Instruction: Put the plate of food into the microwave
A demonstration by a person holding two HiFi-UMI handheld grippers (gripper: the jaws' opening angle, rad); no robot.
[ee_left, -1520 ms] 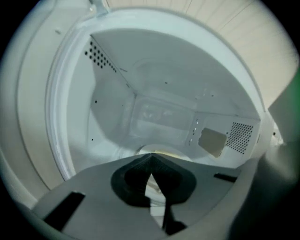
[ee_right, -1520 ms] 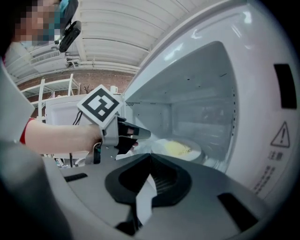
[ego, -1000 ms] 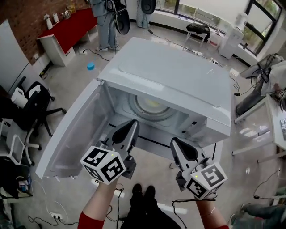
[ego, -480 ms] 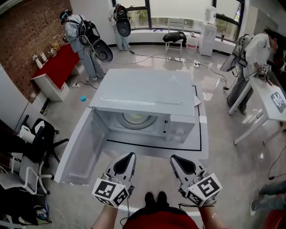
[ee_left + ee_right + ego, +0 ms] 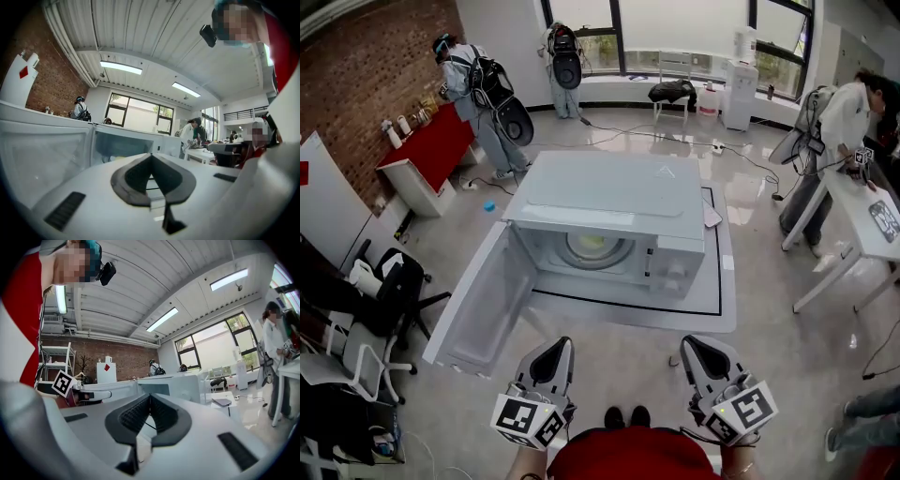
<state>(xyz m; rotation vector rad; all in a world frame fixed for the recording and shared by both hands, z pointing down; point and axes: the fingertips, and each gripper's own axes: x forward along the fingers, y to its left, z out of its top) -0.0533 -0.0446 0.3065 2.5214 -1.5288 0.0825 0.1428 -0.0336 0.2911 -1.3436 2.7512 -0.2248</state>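
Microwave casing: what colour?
White. The microwave is white all over, its open door included. Clearest in the head view.

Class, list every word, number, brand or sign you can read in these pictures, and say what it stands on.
No words or numbers are legible.
Microwave: small triangle mark on top; control panel print too small to read.
Left claw and right claw: black-and-white square markers, no letters.
White panel: red diamond, no text.

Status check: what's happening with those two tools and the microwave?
Left tool, right tool shut, empty. Plate inside microwave, door open. Nothing in the way.
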